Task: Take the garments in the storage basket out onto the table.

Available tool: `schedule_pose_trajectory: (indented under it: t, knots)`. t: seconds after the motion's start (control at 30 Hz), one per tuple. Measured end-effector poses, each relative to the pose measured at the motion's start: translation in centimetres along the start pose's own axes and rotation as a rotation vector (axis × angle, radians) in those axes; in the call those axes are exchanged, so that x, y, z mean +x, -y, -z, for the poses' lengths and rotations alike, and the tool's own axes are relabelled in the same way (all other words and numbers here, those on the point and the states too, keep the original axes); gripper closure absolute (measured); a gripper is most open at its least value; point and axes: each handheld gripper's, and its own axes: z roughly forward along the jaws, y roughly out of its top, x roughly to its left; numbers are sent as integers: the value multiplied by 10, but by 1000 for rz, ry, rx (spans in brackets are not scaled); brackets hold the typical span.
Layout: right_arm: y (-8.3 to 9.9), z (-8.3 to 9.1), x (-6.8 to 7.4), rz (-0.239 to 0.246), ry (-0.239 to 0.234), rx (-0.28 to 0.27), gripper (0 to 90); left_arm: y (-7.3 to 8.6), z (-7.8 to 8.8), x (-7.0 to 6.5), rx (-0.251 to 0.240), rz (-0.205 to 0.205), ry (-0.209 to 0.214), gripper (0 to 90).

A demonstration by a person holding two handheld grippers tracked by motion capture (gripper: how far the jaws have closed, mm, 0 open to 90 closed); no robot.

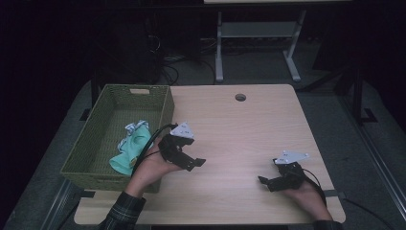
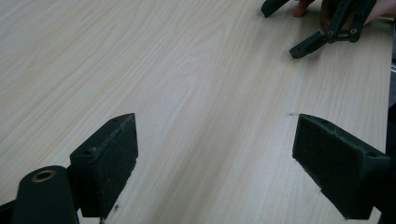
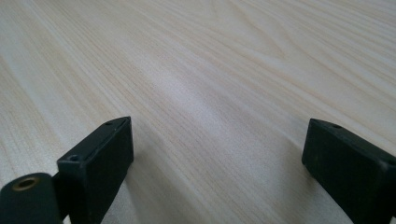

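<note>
My left gripper [image 1: 195,164] hovers just right of a green woven basket [image 1: 165,109], held in the person's left hand. Its jaws stand wide open over bare wood [image 2: 215,154], with nothing between them. In the basket lies a mint-green cloth [image 1: 128,155] with a white patterned cloth [image 1: 136,128] behind it. My right gripper [image 1: 266,183] rests low near the table's front right and points left. It is open and empty above the tabletop [image 3: 217,158]. The left gripper view also catches that right gripper [image 2: 286,28] at its top right, jaws apart.
The light wooden table [image 1: 239,129] has a round cable hole [image 1: 240,97] near its far edge. The basket takes up the table's left side. Behind the table, white legs of another desk [image 1: 219,52] and cables stand on the dark floor.
</note>
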Motion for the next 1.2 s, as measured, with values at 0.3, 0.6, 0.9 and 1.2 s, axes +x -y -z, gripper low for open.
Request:
schedule_pose_trajectory:
  t: [0.3, 0.6, 0.9, 1.2]
  knots:
    - [0, 0, 0, 0, 0, 0, 86, 2, 9, 5, -5, 6, -13, 137]
    - [0, 0, 0, 4, 0, -2, 87, 4, 17, 9, -15, 17, -33, 137]
    - [0, 0, 0, 4, 0, -2, 87, 10, 26, 15, -28, 43, -53, 137]
    - [0, 0, 0, 4, 0, -2, 87, 15, 33, 21, -29, 59, -70, 139]
